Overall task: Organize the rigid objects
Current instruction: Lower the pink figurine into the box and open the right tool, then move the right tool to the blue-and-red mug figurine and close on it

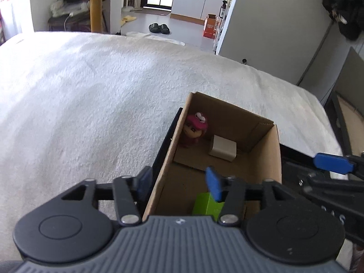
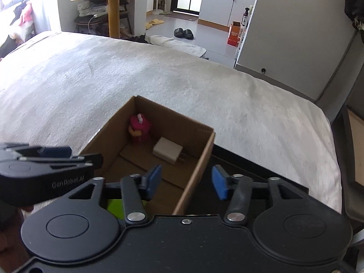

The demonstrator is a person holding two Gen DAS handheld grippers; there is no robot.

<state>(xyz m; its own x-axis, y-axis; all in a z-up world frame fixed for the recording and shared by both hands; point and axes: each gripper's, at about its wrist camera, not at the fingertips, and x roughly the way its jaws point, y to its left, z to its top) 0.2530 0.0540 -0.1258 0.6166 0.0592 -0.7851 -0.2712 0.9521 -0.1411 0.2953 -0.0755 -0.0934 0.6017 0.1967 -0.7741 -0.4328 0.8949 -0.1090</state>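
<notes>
An open cardboard box [image 1: 268,150] [image 2: 202,150] stands on a bed with a white blanket. Inside lie a pink-hatted toy figure [image 1: 195,132] [image 2: 140,130], a white charger block [image 1: 223,149] [image 2: 168,150] and a green box [image 1: 208,204] [image 2: 115,207]. My left gripper [image 1: 179,184] is open and straddles the box's left wall. My right gripper [image 2: 187,182] is open and straddles the box's right wall. Each gripper holds nothing. The other gripper shows at the side of each view: the right one [image 1: 332,162], the left one [image 2: 54,151].
The white blanket [image 1: 91,95] [image 2: 204,86] covers the bed around the box. A black flat item [image 1: 162,145] [image 2: 261,170] lies under the box. Beyond the bed are a floor with black slippers [image 1: 159,28] [image 2: 183,33], a wooden table [image 2: 113,6] and a grey cabinet [image 2: 295,22].
</notes>
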